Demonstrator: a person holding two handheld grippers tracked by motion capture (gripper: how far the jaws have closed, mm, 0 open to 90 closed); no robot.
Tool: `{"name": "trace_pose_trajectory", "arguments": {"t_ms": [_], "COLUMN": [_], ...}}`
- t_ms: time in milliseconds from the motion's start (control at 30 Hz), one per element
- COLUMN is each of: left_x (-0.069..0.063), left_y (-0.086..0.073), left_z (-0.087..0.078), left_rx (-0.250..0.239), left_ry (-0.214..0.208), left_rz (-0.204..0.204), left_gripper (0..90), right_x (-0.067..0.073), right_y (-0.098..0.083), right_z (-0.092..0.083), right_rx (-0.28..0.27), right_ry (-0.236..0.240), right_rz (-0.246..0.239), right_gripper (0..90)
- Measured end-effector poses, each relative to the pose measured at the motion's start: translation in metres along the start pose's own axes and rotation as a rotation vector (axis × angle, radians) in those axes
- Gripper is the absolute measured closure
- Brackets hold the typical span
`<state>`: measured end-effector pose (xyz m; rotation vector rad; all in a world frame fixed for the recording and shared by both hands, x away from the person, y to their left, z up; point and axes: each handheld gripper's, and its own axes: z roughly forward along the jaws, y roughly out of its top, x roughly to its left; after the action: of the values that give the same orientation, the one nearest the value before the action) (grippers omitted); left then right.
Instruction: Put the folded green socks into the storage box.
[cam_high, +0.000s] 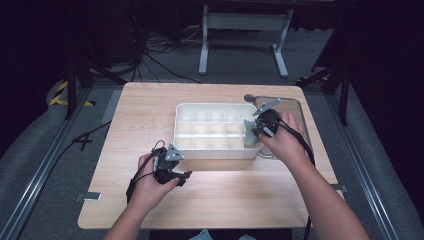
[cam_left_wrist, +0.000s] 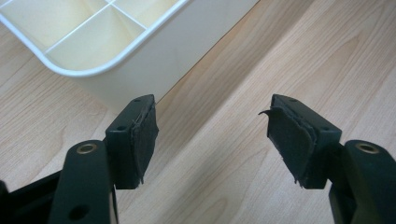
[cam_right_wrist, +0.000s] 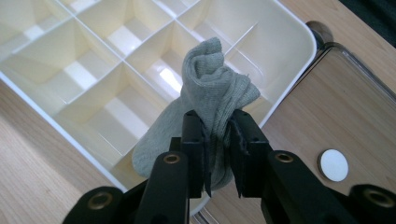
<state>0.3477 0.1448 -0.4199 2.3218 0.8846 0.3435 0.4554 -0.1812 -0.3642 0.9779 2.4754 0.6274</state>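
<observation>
Bunching between the right claw (cam_right_wrist: 218, 154) — a grey, ribbed, crumpled sock (cam_right_wrist: 212, 88).

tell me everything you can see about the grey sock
The grey sock is a soft ribbed knit, bunched into a loose roll. The right hand-held gripper pinches it around its middle, both pads pressing in; the folded top bulges above them and one end hangs below. It is held over the right end of the white divided organizer box, above an empty compartment. Whether it touches the box is unclear.
</observation>
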Motion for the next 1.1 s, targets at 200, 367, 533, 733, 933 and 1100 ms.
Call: {"name": "trace_pose_trajectory", "arguments": {"t_ms": [200,367,533,733,933,1100], "left_x": [0.0,0.0,0.0,-0.001,-0.002,0.0], "left_y": [0.0,0.0,0.0,0.0,0.001,0.0], "left_z": [0.0,0.001,0.002,0.002,0.002,0.001], "left_rx": [-0.002,-0.005,-0.006,-0.008,-0.006,-0.007], "left_ry": [-0.002,0.001,0.004,0.0,-0.001,-0.003], "left_rz": [0.003,0.001,0.006,0.006,0.008,0.008], "left_gripper": [33.9,33.8,33.7,33.7,33.6,33.6], "right_x": [0.006,0.012,0.014,0.013,0.014,0.017], "right_y": [-0.004,-0.009,-0.01,-0.012,-0.01,-0.008], "right_z": [0.014,0.026,0.031,0.036,0.044,0.048], "right_rx": [0.033,0.096,0.144,0.188,0.242,0.275], "right_ry": [0.012,0.027,0.034,0.037,0.049,0.031], "right_rz": [-0.003,-0.017,-0.006,0.011,0.02,0.003], "right_gripper": [76.8,76.8,77.4,78.0,78.4,78.5]}}
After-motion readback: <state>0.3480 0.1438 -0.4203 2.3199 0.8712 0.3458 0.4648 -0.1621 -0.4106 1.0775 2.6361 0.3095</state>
